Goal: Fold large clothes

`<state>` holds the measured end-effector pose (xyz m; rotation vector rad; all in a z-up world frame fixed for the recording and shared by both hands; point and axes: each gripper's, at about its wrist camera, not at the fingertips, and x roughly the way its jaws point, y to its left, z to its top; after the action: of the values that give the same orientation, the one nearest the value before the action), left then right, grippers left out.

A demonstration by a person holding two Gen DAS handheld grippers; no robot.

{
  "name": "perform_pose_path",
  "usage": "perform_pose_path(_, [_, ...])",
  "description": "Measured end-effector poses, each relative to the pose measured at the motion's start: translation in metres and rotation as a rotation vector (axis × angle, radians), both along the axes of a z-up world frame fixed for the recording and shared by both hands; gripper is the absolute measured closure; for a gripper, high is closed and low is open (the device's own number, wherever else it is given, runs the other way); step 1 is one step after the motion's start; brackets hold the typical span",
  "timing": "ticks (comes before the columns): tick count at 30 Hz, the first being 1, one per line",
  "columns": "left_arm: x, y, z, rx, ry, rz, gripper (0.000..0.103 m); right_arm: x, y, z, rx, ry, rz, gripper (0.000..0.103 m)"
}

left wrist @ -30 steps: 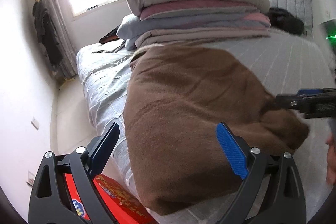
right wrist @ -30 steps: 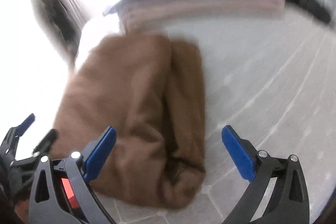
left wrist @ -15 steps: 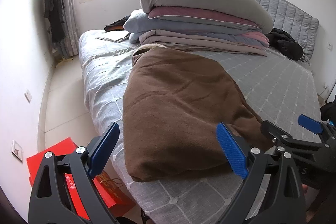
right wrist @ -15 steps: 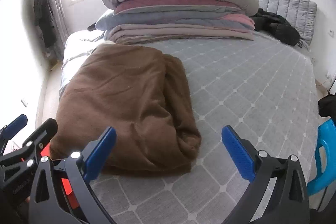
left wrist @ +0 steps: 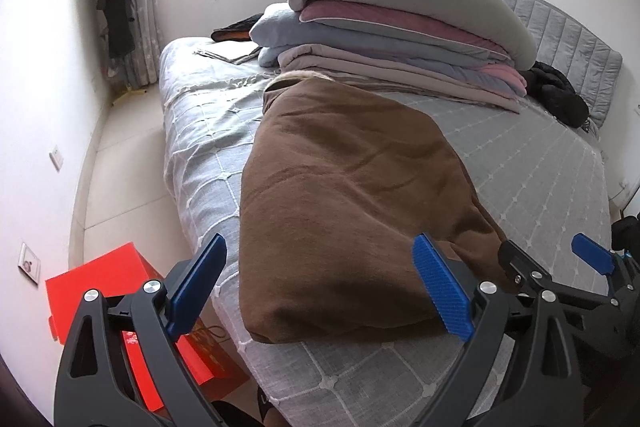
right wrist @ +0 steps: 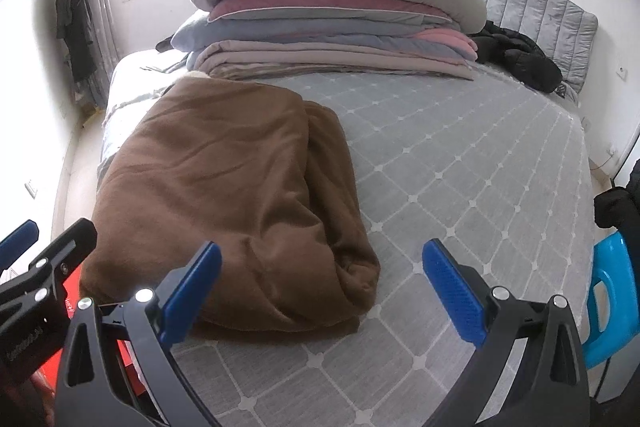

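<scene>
A brown fleece garment (left wrist: 352,203) (right wrist: 236,195) lies folded into a thick rectangle on the left side of the grey quilted bed (left wrist: 532,179) (right wrist: 460,163). My left gripper (left wrist: 320,287) hovers open over the bed's near edge, short of the garment, with nothing between its blue pads. My right gripper (right wrist: 324,287) stands open just in front of the garment's near right corner, also holding nothing. In the left wrist view, the right gripper (left wrist: 556,263) shows at the lower right. The left gripper's fingers (right wrist: 44,247) show at the right wrist view's left edge.
A tall stack of folded bedding (left wrist: 392,27) (right wrist: 328,27) lies across the far part of the bed. Dark clothing (left wrist: 560,99) (right wrist: 516,59) lies by the headboard. A red box (left wrist: 112,287) stands on the floor at left, a blue plastic chair (right wrist: 608,299) at right.
Both grippers have drawn back from the garment toward the bed's near edge, staying open. The brown garment lies still in its folded shape.
</scene>
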<state>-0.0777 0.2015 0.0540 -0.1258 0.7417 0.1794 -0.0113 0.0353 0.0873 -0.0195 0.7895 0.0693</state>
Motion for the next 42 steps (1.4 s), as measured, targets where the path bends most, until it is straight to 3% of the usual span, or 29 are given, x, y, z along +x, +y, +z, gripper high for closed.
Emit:
perform_pose_path(20, [0.009, 0.008, -0.014, 0.035, 0.089, 0.027, 0.012, -0.002, -0.007, 0.002, 0.005, 0.004, 0.014, 0.006])
perform_pose_path(42, [0.010, 0.010, -0.016, 0.040, 0.106, 0.023, 0.012, -0.002, 0.000, 0.003, 0.008, 0.014, 0.038, 0.006])
